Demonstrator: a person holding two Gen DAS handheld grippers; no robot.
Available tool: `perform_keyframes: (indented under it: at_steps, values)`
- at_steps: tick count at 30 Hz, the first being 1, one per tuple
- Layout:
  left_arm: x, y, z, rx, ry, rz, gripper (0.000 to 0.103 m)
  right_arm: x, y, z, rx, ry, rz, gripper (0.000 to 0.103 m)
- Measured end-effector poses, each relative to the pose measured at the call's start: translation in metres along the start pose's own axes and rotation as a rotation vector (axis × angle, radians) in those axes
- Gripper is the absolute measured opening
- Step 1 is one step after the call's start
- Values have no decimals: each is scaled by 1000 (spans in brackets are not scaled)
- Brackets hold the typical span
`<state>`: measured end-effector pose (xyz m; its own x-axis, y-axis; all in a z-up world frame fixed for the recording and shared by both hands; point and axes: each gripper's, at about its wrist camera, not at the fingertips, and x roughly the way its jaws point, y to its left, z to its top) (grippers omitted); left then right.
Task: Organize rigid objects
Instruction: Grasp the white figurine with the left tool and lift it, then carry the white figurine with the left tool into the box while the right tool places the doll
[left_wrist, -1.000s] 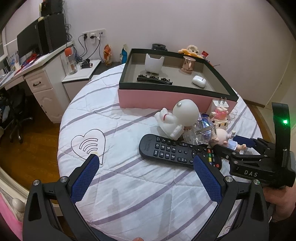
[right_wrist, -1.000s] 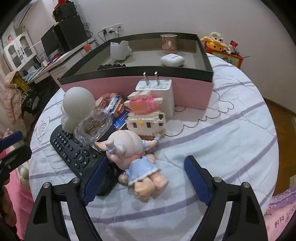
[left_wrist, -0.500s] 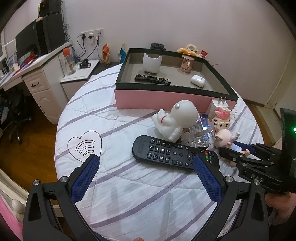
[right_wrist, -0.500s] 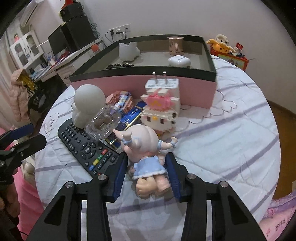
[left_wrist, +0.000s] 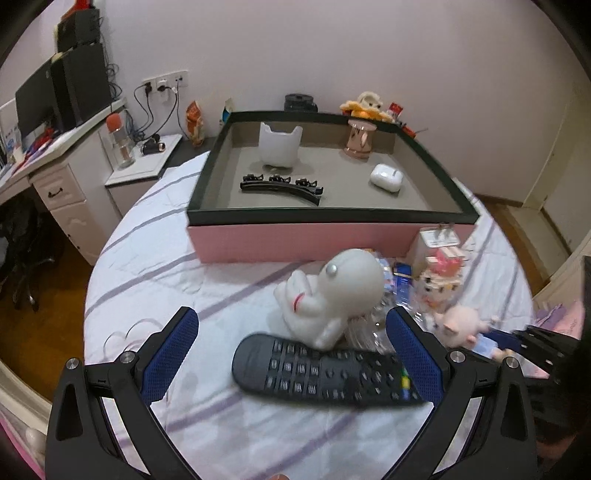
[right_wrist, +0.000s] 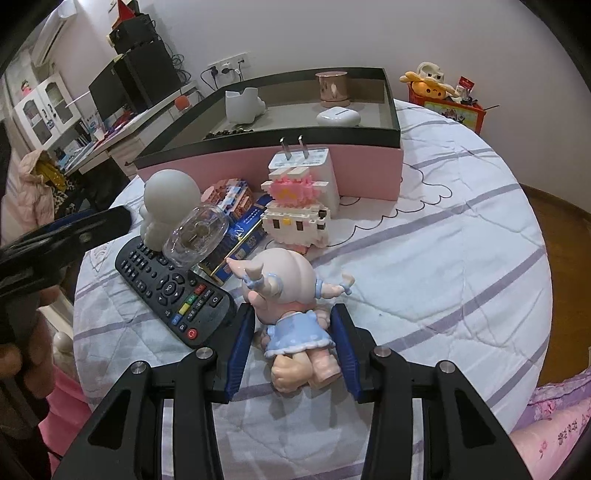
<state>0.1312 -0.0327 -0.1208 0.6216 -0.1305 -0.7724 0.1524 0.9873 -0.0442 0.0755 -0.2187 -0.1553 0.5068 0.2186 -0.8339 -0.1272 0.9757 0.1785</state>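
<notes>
Now that my right claw (right_wrist: 291, 341) has gone from wide open to clamped on the doll (right_wrist: 291, 299), near right of the pile, it's ready to lift into the tray (left_wrist: 328, 236) at the far side. Left claw (left_wrist: 291, 350) stays wide open, empty, over the remote (left_wrist: 321, 373). Surface is a round quilted tabletop (right_wrist: 443, 258); desk (left_wrist: 55, 173) far left, wood floor beyond.

Glossy plastic doll (right_wrist: 291, 295), matt quilted cloth bedspread (right_wrist: 461, 258)

One remote (right_wrist: 171, 291), one pink box (left_wrist: 295, 236), two doll figurines (right_wrist: 291, 291) (left_wrist: 332, 291), one charger (right_wrist: 314, 162), one earbud case (left_wrist: 386, 177), one hair clip (left_wrist: 280, 186), two brick figures (right_wrist: 295, 218) (right_wrist: 231, 195)
</notes>
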Motion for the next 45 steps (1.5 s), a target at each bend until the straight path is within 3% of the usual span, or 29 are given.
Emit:
perform_keyframes:
  at_steps: [4, 8, 9, 11, 13, 15, 22, 36, 45]
  values:
    - [24, -5, 4, 24, 32, 3, 103, 1, 0, 0, 2, 0, 1, 44]
    - [35, -6, 11, 47, 9, -16, 102, 1, -1, 1, 6, -2, 2, 44]
    - [38, -6, 13, 47, 12, -30, 97, 1, -1, 1, 7, -2, 3, 44]
    - [49, -3, 14, 32, 46, -82, 78, 2, -1, 1, 7, -2, 2, 44]
    - [52, 2, 14, 4, 45, -156, 70, 2, -1, 1, 8, -2, 3, 44]
    - [51, 1, 12, 15, 39, -180, 61, 2, -1, 1, 11, -3, 4, 44]
    - [44, 12, 5, -36, 29, -187, 54, 1, -2, 1, 15, -4, 1, 44]
    - [-13, 39, 14, -57, -77, -179, 54, -31, -6, 13, 40, -64, 11, 44]
    - [-39, 37, 66, -25, -158, -175, 54, -77, 9, 76, -42, -214, 4, 44]
